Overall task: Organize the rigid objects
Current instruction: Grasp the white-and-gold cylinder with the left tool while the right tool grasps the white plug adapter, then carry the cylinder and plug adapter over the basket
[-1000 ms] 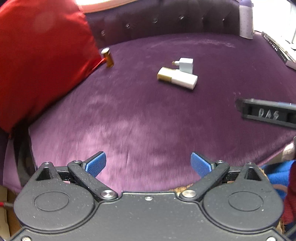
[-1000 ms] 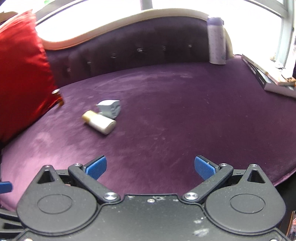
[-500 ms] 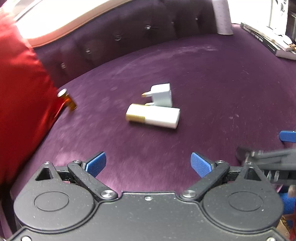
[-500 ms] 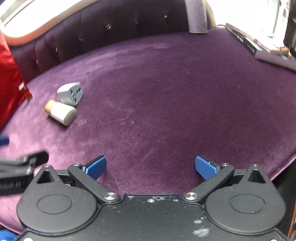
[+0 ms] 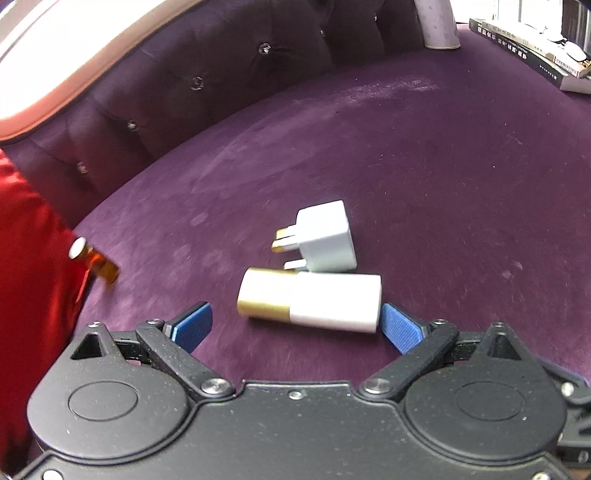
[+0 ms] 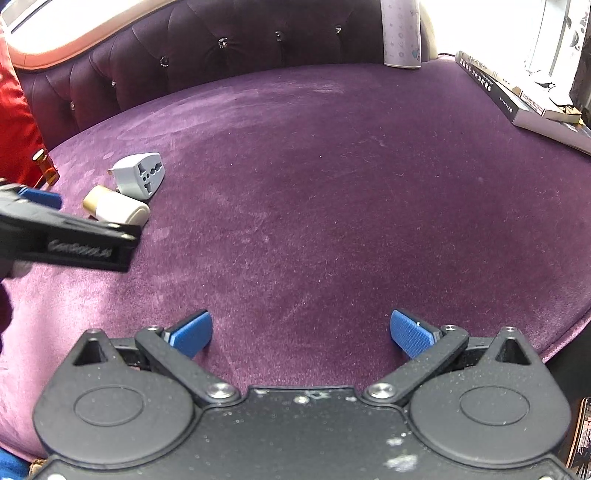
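A plush purple velvet seat (image 6: 332, 184) with a nap that shows pale brush marks carries the things; behind it rises a darker tufted backrest (image 5: 207, 74) studded with small shiny buttons and edged by a smooth pale frame.

The left gripper (image 5: 297, 326) hangs low over the velvet with its jaws spread wide, the ribbed blue pads (image 5: 194, 325) empty. Just ahead of them lies a smooth rounded white case with a gold cap (image 5: 310, 301), a flattened bar on its side, its white end close beside the right-hand pad though I cannot tell if they touch. Touching its far side is a boxy white travel adapter (image 5: 327, 236) of matte plastic, its brassy prongs pointing left. Off to the left, a small amber glass vial (image 5: 96, 260) with a pale cap leans against a glossy red satin cushion (image 5: 33, 258).

The right gripper (image 6: 301, 330) sits near the seat's front edge, jaws likewise spread and holding nothing, over a broad bare stretch of velvet. From its view the left gripper's black body enters at the left, partly covering the white case.

At the far right edge lie stacked flat books (image 6: 517, 99), and a pale patterned cylinder (image 6: 400, 33) stands against the backrest. Between these and the cluster the velvet is open.
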The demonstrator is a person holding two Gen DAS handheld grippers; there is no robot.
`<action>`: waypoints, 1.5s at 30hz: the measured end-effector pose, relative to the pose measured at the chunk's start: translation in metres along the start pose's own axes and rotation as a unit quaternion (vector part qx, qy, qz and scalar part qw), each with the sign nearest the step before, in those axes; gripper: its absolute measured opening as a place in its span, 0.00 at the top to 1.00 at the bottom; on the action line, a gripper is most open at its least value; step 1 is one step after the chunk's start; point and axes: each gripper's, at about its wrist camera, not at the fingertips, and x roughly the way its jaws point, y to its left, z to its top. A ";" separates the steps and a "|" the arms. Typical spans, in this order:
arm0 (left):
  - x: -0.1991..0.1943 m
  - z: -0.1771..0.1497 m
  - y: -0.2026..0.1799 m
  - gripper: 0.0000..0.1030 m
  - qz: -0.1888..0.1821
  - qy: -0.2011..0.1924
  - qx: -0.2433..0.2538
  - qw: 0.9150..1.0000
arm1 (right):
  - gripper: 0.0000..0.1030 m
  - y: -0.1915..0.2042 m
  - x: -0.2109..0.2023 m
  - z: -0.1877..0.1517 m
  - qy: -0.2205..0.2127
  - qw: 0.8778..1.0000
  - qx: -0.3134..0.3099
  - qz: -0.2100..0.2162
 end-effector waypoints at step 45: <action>-0.054 -0.112 0.065 0.20 0.014 0.006 -0.258 0.966 | 0.53 0.139 0.058 0.092 -0.015 0.992 -0.113 0.050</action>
